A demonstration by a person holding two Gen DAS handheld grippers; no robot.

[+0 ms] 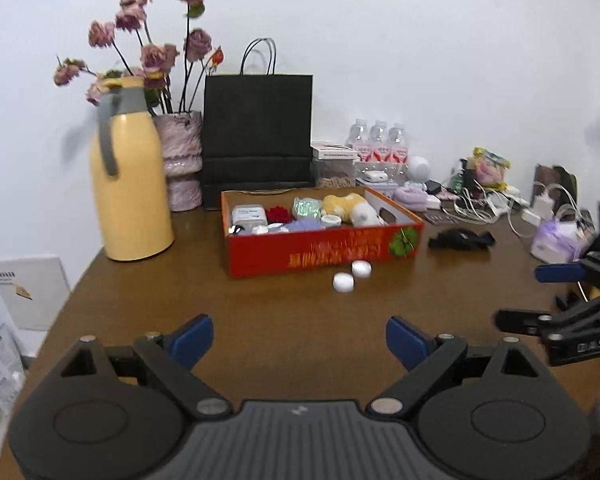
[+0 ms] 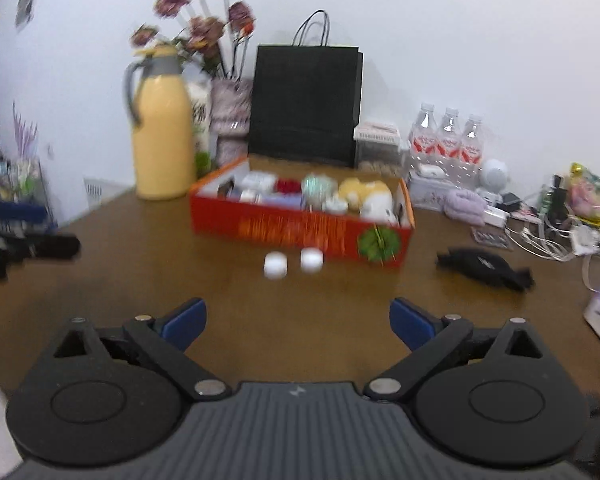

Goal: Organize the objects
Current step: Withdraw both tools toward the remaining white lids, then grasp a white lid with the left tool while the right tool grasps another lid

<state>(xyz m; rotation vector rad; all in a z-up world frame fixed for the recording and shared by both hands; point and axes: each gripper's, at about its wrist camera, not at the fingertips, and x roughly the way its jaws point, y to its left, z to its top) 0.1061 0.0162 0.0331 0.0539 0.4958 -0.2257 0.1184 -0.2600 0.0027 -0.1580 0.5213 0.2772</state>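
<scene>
both hand-held grippers, l & r, wide open, holding nothing.

Orange print runs along the front of the red box, too blurred to read. The right gripper, right of the box, bears pale marks like "DAS", uncertain.
</scene>
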